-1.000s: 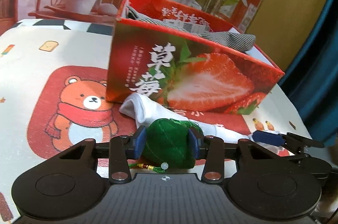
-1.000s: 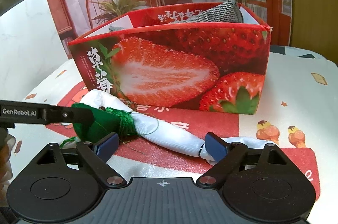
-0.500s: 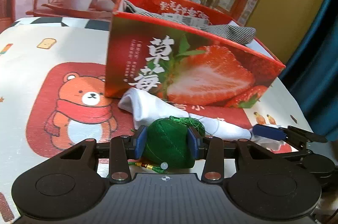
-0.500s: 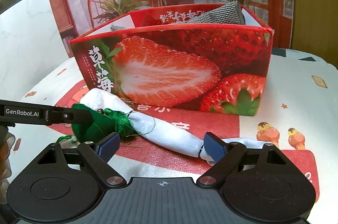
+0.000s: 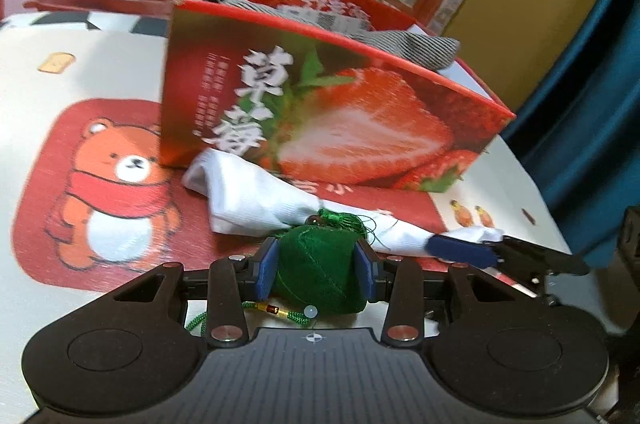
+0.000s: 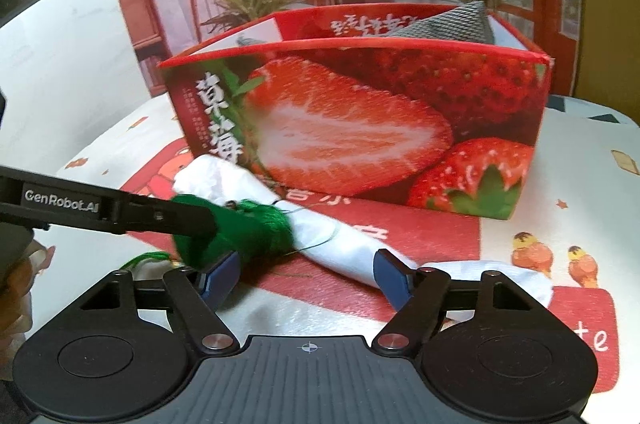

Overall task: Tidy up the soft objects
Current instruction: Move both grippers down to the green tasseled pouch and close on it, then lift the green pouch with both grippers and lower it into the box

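Note:
My left gripper (image 5: 316,266) is shut on a green fabric pouch (image 5: 316,276) with a tassel and a beaded cord, held just above the tablecloth. Behind the pouch a white sock (image 5: 256,196) lies along the front of the red strawberry box (image 5: 328,120). In the right wrist view the sock (image 6: 340,248) runs slantwise between the jaws of my right gripper (image 6: 306,276). These jaws are closing, and the left pad is still apart from the sock. The left gripper's finger (image 6: 120,208) reaches in from the left with the pouch (image 6: 248,228).
A grey knitted cloth (image 5: 424,44) sticks out of the open box (image 6: 360,128). The table wears a cartoon bear tablecloth (image 5: 120,192). A backdrop printed with plants and a chair stands behind the box, and a blue curtain (image 5: 592,104) hangs at the right.
The right gripper's jaws have narrowed around the white sock. The left gripper keeps its hold on the green pouch and has tipped slightly downward.

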`<state>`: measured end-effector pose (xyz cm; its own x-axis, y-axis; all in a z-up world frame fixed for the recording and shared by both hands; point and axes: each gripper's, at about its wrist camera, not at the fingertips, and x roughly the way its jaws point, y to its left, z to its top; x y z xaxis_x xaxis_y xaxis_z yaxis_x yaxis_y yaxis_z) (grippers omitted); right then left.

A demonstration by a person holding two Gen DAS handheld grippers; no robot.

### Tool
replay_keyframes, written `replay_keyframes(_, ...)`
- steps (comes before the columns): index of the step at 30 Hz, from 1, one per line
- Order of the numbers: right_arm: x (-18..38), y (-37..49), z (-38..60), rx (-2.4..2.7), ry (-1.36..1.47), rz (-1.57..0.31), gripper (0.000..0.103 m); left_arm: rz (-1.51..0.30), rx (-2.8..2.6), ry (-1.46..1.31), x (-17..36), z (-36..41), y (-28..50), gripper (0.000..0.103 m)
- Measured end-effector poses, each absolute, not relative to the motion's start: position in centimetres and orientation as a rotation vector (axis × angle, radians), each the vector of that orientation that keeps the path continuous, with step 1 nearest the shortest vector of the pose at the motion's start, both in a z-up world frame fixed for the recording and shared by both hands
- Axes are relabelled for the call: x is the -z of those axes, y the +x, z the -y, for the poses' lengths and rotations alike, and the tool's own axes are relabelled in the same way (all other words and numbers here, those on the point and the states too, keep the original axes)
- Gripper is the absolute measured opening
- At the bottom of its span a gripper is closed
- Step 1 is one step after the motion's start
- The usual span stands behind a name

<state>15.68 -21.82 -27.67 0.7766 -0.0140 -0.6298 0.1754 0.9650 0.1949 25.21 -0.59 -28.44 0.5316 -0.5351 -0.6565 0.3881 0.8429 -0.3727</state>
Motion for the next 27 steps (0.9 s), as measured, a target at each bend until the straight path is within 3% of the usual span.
replay_keyframes(10, 28.2, 15.8, 20.6, 0.041, 0.227, -0.709, 0.067, -0.878, 0.606, -0.203, 28.8, 2.2, 25.4, 0.042)
replay_keyframes(15, 28.6, 16.1, 20.2, -0.001, 0.233, -0.726, 0.043, -0.871, 0.612, -0.197, 28.6, 2.4, 25.0, 0.040)
replay_keyframes(22, 25.7, 15.6, 20.3, -0.009, 0.185, -0.625, 0.041, -0.732, 0.616, -0.177, 24.1, 2.0, 24.2, 0.040)
replay_keyframes(27, 20.5, 16.5, 20.7, -0.030, 0.096, -0.488, 0.041, -0.571, 0.605, -0.172, 18.3, 1.3, 24.8, 0.040)
